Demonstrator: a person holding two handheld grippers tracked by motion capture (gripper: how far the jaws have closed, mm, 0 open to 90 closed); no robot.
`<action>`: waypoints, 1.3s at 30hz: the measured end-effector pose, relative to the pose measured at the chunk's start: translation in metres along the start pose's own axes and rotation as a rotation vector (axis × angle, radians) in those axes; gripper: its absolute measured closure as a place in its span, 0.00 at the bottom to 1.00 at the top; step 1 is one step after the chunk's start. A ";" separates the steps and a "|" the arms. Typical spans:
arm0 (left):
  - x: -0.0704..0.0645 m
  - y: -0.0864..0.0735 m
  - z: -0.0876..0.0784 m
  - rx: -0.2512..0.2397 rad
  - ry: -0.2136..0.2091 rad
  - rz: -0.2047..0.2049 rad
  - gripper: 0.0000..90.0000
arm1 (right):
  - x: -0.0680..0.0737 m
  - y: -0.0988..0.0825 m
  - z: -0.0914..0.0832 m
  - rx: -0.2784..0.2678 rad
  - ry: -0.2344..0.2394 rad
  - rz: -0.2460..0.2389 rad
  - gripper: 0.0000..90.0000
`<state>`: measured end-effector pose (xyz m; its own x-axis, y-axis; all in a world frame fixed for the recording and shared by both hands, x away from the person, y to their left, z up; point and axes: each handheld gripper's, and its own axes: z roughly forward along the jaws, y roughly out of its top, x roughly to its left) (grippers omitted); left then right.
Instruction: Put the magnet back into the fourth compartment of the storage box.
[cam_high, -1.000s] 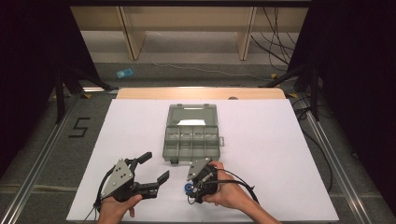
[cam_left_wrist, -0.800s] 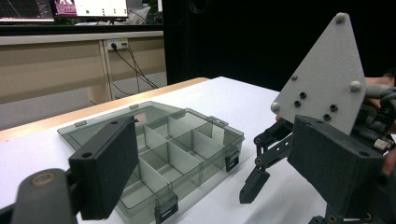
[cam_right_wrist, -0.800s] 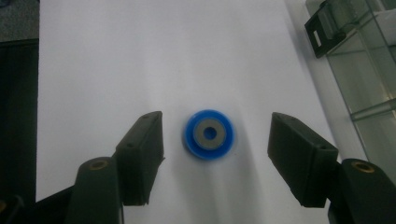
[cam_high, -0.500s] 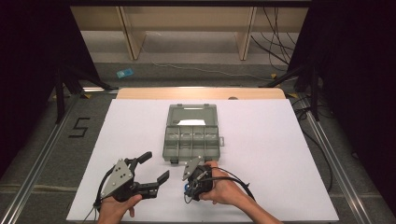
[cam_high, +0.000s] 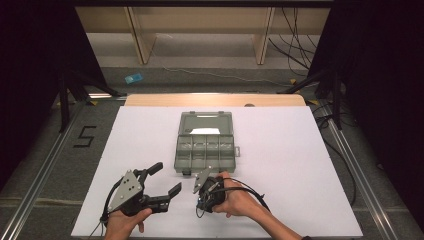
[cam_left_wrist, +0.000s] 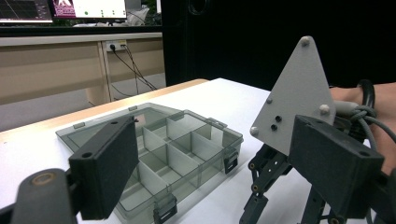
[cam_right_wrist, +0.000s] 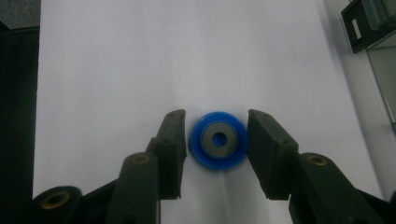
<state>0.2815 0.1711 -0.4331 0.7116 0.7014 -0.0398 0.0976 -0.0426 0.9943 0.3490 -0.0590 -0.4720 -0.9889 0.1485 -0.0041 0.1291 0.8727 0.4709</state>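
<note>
One "5" marked on floor, left of table.

light: bright overhead on white table | surrounds dark | focus: soft, near jaws blurred | shadows faint

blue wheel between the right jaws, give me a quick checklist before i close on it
1. The blue wheel sits between the right gripper jaws: ok, one jaw on each side.
2. Jaws touching the wheel: cannot tell; they look close, with a thin gap on each side.
3. The wheel lies flat on the white table, hole facing the camera: ok.
4. Nothing else between the jaws: ok.
5. The left gripper is out of the way: ok, open and off to the side in the high view.
6. The compartment box has its lid open, ready to receive a part: ok; its compartments look empty in the left gripper view.
</note>
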 end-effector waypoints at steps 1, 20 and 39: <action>0.000 0.000 0.000 0.002 0.001 0.000 0.17 | 0.000 0.000 0.000 -0.003 0.008 0.004 0.69; 0.000 0.000 0.001 -0.004 -0.011 0.006 0.17 | -0.014 -0.004 -0.030 -0.076 -0.098 0.010 0.70; 0.000 0.001 0.001 -0.008 -0.011 0.013 0.17 | -0.027 -0.010 -0.054 -0.120 -0.149 0.041 0.70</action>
<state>0.2821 0.1707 -0.4326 0.7202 0.6932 -0.0278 0.0828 -0.0461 0.9955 0.3705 -0.0973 -0.4293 -0.9600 0.2578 -0.1090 0.1506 0.8041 0.5750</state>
